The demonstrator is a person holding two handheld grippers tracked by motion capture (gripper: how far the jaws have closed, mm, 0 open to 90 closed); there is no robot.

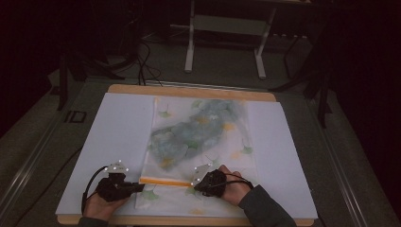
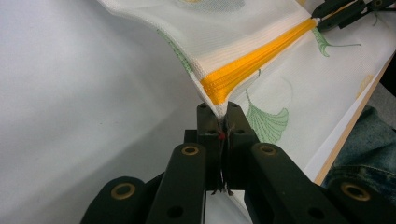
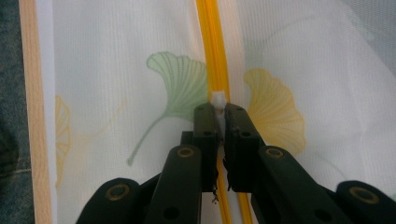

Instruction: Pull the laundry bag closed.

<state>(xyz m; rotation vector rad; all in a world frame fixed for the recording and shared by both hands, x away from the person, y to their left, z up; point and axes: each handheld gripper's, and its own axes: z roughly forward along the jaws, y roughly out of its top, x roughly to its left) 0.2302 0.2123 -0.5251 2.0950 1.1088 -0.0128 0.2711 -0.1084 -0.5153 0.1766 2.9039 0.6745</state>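
A white mesh bag printed with ginkgo leaves lies flat on the white sheet. A blue-green cloth shows through the mesh. An orange zipper runs across the bag's near end. My left gripper is shut on the bag's corner at the zipper's end, lifting the zipper a little off the sheet. My right gripper sits at the zipper's other end. It is shut on the small white zipper pull, in line with the zipper.
The white sheet covers a wooden board whose edge shows at the back and front. Behind the table stands a white desk frame, with cables on the dark floor. The person's jeans are close to the near edge.
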